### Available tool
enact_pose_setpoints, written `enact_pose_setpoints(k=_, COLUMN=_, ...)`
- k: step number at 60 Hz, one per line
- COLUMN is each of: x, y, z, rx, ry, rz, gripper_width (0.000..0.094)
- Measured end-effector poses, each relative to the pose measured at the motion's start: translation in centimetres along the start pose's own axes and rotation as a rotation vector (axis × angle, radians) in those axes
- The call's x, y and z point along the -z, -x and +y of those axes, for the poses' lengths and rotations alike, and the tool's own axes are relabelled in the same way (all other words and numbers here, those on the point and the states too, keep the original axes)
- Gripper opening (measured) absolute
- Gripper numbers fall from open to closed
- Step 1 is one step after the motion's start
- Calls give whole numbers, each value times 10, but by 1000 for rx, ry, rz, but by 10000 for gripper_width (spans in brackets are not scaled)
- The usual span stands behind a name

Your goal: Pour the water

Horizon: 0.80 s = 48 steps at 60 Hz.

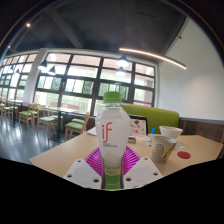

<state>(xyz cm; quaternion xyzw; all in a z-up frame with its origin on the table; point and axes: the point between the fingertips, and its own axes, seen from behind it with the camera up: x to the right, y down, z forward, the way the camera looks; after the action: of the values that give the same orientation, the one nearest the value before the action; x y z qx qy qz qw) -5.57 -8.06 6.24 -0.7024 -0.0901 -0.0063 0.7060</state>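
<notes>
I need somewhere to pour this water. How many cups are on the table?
1. A white cup stands on the table, beyond the fingers and beside the bottle held between them. Others may be hidden behind the bottle.

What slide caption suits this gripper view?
Tongs shut on a white bottle above a table, a white cup standing just beyond.

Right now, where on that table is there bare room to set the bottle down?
The tongs are shut on the bottle. The table is bare beside the bottle, on the side away from the cup. The other side is crowded: a white cup, a bowl behind it and a small red item, with only a narrow strip between bottle and cup.
</notes>
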Motion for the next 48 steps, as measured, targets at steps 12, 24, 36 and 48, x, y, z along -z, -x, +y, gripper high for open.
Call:
enact_pose_setpoints(k=12, x=3, y=15, z=-83, rx=-228, ry=-61, rz=-87, gripper_width=195)
enact_pose_setpoints(k=24, x=-40, y=-37, z=-137, rx=-944, ry=-124, rz=-150, gripper_width=197)
enact_pose_setpoints(k=36, x=-84, y=-103, z=-103, rx=-1858, ry=-101, rz=-211, gripper_width=196)
enact_pose_setpoints(k=48, x=-68, y=-99, z=-109, rx=-2233, ry=-105, rz=-223, gripper_width=198)
